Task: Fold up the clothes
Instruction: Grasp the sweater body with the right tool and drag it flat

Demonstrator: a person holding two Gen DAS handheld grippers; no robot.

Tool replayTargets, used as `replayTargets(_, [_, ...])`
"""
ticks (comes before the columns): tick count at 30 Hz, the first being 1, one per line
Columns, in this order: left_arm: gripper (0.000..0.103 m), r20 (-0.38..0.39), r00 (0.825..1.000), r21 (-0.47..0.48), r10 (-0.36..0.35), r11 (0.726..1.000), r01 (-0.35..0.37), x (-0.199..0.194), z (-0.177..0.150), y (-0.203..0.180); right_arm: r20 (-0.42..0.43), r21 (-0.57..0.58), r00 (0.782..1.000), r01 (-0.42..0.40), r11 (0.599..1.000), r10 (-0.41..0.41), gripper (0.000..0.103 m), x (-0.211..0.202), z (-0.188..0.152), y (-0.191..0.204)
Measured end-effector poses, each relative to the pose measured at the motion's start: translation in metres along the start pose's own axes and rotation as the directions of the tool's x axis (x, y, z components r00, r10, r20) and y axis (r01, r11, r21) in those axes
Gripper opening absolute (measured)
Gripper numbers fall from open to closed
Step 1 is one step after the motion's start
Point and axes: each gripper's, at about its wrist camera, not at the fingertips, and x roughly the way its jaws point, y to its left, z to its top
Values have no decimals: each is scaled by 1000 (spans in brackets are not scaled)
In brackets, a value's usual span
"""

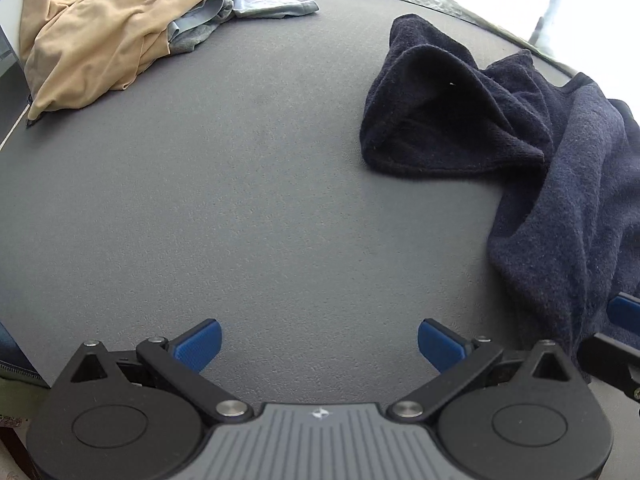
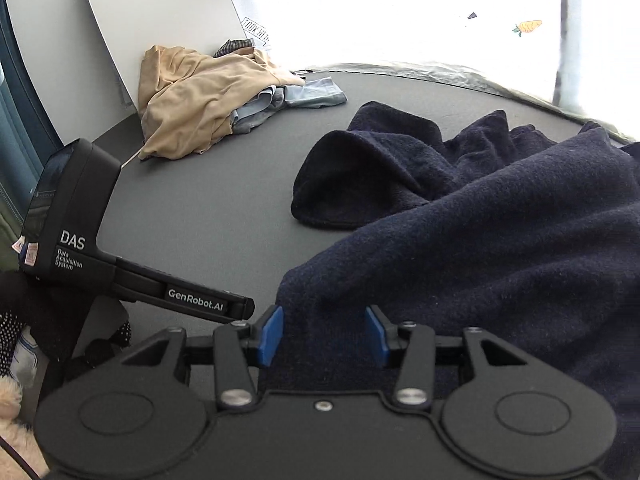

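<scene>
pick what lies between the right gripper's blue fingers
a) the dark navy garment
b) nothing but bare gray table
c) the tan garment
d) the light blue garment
a, in the right wrist view the dark navy garment runs down between the blue fingers of the right gripper, which stand apart and do not press on it, while the tan garment lies far back on the table.

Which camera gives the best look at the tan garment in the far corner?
The left wrist view: the tan garment is larger there, its folds clear, though the top edge crops it. The right wrist view shows the whole tan garment, smaller, beside the white panel.
</scene>
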Motion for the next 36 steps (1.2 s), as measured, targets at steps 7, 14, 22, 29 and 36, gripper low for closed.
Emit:
replayTargets(7, [103,78,996,107,-32,994,24,-14,2,-53,99,197,949,276,941,-299,55,-54,-20,-66])
replayTargets(14, [103,68,997,139,-23,990,13,-10,-3,-83,-39,447,830,512,733,-556,55,-83,-73,-151])
replayTargets(22, [103,88,996,169,-7,986,-8,-22,-13,-87,-78,590,863,444,674,-500,59,-71,-105,-200])
replayTargets(29, [103,113,994,196,5,980,-27,-35,-20,-81,-4,607,889,366,706,-457,58,-61,-97,-204])
replayTargets(36, [103,103,995,215,1,976,-23,-35,-26,-81,-36,611,894,373,698,-447,60,-49,-93,-212])
